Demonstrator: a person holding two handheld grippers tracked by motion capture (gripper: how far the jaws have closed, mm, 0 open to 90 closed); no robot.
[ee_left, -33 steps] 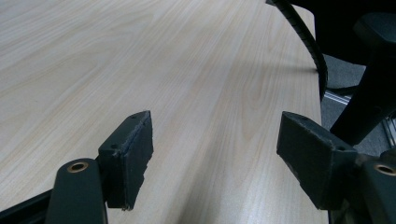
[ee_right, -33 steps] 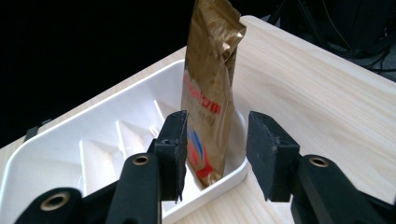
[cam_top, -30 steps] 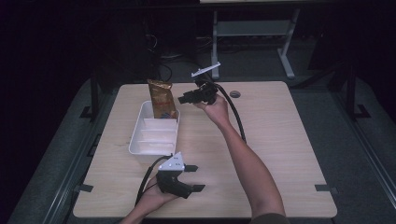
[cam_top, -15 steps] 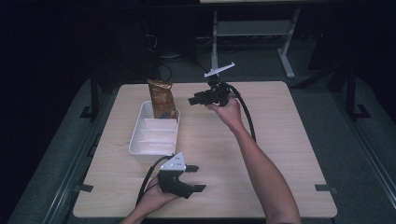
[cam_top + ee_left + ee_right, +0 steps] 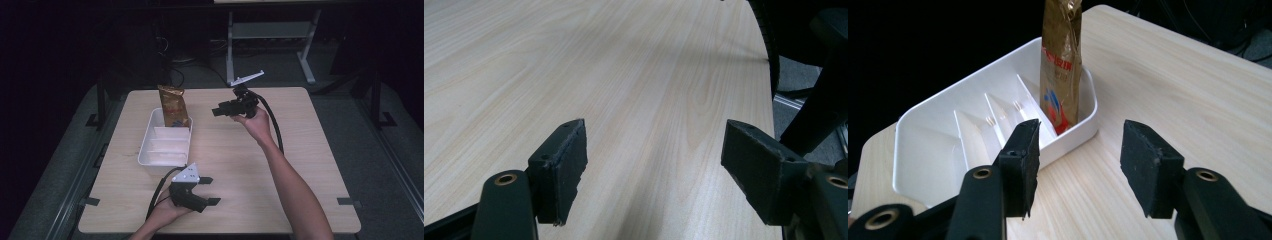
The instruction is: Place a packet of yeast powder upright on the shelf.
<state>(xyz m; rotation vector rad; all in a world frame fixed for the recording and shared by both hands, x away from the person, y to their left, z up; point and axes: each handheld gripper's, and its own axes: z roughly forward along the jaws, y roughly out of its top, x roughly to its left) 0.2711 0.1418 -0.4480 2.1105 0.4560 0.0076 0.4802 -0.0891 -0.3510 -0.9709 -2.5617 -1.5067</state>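
Two grippers are at work, and neither has anything between its jaws. The right gripper (image 5: 216, 111) is held up over the far half of the table (image 5: 320, 165), its jaws spread apart and aimed at the gold packet (image 5: 173, 104), which stands upright in the end compartment of the white divided tray (image 5: 150, 150). In the right gripper view the packet (image 5: 1062, 60) rises just ahead of the left jaw and a little to its left, leaning against the tray's end wall (image 5: 1083, 125), with the other compartments bare and running off to the left. The gripper is near the packet but clear of it, and no pad touches the foil.

The left gripper (image 5: 212, 190) rests low by the person's edge of the table, just this side of the tray, jaws likewise wide, looking out over bare wood (image 5: 624, 75).

My reading is that this is the approach to the packet, before any grasp. The next move would call for carrying the right gripper forward and to its left until the jaws straddle the packet's upper part, above the tray rim, then closing gently, since thin foil will crumple and may slip. The left gripper looks idle, though it could steady the tray if it shifts
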